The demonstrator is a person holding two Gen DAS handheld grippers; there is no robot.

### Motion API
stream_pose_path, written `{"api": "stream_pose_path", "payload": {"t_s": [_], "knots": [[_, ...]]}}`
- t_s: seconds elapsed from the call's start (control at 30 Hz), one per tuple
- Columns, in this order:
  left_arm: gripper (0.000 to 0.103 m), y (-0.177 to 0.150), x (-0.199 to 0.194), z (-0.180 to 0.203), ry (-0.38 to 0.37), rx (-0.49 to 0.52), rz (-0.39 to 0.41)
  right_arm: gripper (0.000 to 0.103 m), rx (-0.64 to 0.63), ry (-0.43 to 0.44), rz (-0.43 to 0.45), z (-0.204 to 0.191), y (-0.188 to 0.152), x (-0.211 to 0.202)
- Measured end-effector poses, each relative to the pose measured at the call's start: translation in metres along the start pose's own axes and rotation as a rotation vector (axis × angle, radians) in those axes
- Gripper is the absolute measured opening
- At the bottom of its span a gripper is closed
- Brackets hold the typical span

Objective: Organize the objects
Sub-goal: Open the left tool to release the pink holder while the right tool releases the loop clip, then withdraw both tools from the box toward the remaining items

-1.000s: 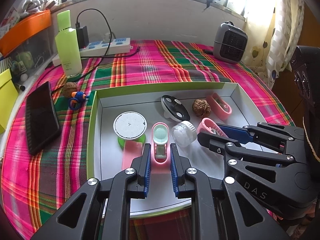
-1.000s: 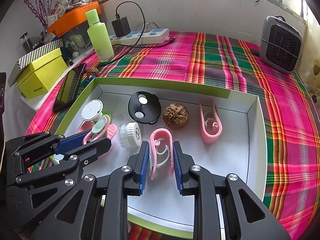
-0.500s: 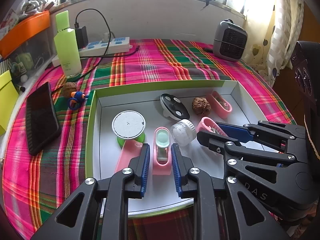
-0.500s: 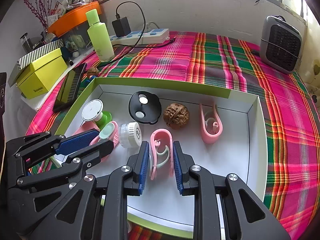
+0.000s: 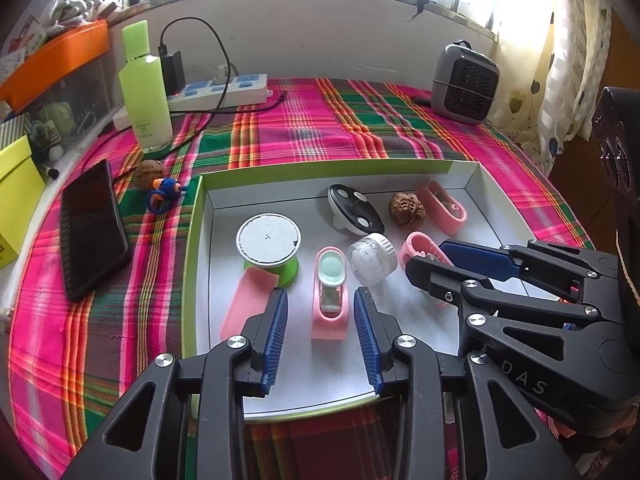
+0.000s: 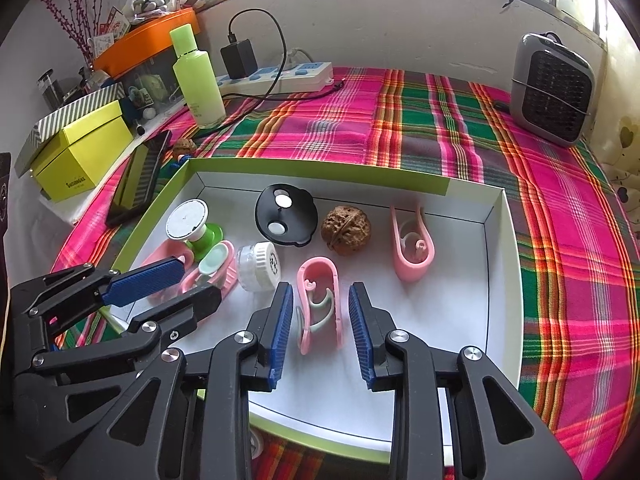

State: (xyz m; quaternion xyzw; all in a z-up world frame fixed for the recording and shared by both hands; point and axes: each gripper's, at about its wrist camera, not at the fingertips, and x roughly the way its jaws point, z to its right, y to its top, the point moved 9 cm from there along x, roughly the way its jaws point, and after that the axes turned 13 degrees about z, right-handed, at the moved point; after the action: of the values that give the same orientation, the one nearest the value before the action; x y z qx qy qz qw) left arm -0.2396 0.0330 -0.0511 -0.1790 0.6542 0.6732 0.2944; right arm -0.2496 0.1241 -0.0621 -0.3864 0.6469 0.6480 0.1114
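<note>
**Both hand-held grippers let go inside the tray**

The left hand-held gripper (image 5: 320, 316) has just been opening: a second ago its blue pads pinched the pink clip with the mint pad (image 5: 329, 292), and now they stand spread on either side of it with clear gaps. The clip lies flat on the floor of the white tray (image 5: 400, 168), just beside the small clear jar (image 5: 372, 258). The right hand-held gripper (image 6: 320, 320) has likewise been opening around the second pink clip (image 6: 320, 304), which rests between its spread pads, touching neither. Neither hand has shifted. Both clips now count as placed, joining the walnut (image 6: 346, 229), the black disc (image 6: 286, 215) and a third pink clip (image 6: 412, 246). Another walnut (image 5: 149, 172) and a blue-orange trinket (image 5: 165, 192) remain outside on the plaid tabletop (image 5: 300, 136), probably next.
</note>
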Motion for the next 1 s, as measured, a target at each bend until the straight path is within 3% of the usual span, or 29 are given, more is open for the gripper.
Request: {"api": "stream_pose_path", "payload": {"t_s": [1.0], "knots": [[0.037,-0.005,-0.044,-0.002,0.009,-0.026,0.052,0.035,0.016,-0.016,0.084,-0.009,-0.006,-0.045]]}}
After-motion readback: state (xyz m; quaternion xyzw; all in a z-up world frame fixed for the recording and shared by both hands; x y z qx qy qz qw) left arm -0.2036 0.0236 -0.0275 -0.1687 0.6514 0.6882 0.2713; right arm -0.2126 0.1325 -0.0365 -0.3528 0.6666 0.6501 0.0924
